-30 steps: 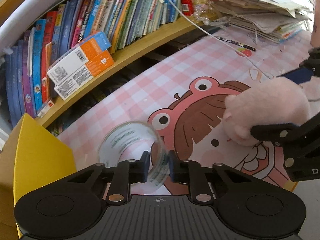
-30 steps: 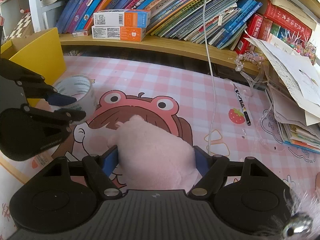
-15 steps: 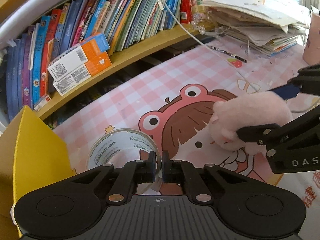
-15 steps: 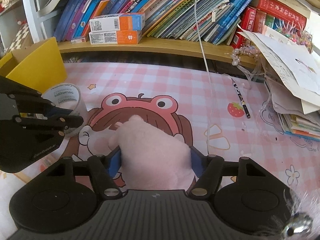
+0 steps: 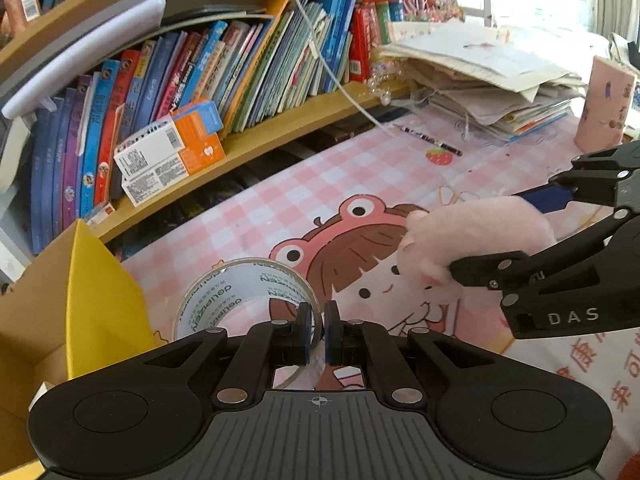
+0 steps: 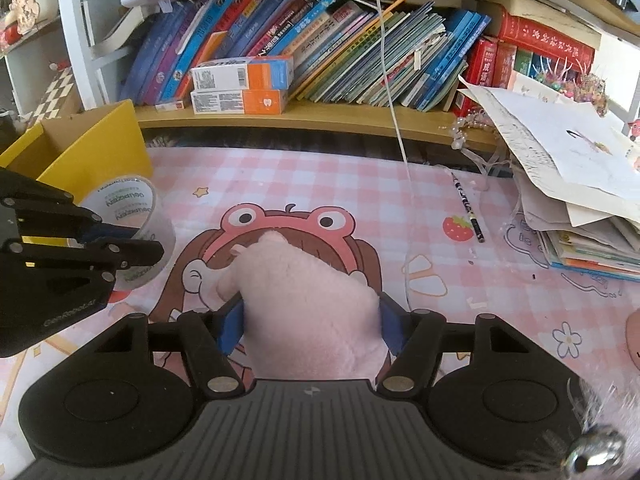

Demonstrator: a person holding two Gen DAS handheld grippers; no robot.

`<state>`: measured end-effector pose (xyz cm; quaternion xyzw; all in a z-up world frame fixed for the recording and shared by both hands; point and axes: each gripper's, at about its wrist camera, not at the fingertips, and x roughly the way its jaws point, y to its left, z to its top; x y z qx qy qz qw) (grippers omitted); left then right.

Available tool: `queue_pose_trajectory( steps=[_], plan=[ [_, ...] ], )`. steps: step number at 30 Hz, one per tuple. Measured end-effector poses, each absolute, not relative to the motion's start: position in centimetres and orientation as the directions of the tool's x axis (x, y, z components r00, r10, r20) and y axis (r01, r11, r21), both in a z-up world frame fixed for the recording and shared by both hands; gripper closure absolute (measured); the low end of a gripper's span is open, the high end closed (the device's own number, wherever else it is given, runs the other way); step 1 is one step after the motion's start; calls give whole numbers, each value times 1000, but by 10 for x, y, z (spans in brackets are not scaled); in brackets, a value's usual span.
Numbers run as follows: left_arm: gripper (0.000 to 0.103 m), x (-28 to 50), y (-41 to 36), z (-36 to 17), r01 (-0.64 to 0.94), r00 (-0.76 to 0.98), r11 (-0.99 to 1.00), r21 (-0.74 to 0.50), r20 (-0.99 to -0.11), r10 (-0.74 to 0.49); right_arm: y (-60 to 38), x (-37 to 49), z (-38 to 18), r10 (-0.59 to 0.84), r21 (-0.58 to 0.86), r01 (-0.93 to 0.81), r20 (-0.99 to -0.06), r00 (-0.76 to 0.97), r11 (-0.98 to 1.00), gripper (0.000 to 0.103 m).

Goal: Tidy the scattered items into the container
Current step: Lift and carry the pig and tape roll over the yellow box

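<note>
My left gripper [image 5: 317, 330] is shut on the wall of a clear tape roll [image 5: 240, 292], which it holds over the pink checked mat near the yellow box [image 5: 96, 296]. The roll [image 6: 132, 216], the left gripper [image 6: 132, 240] and the box [image 6: 92, 148] also show at the left of the right wrist view. My right gripper [image 6: 310, 320] is shut on a pink plush toy [image 6: 308, 300], held just above the mat's cartoon print. The toy [image 5: 472, 236] and the right gripper [image 5: 516, 232] show at the right of the left wrist view.
A pencil [image 6: 468, 208] lies on the mat at the back right. A stack of papers and books [image 6: 580, 184] fills the right side. A wooden shelf [image 6: 320, 116] with books and two orange boxes [image 6: 240, 88] runs along the back. A white cable [image 6: 392, 80] hangs down.
Both grippers have risen and pulled back with their loads. The tape roll has come up off the mat in my left gripper, and the left jaws have closed tighter on its wall.
</note>
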<state>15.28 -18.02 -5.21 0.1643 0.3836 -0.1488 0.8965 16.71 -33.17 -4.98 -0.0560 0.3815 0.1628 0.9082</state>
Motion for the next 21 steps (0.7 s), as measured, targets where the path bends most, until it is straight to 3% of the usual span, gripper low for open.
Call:
queue_pose_trajectory(
  steps=[21],
  plan=[
    [98,85,-163,-25,371,694,920,126,-697,-184,-323,111,-32,247,-16,-353,-684,686,936,39]
  ],
)
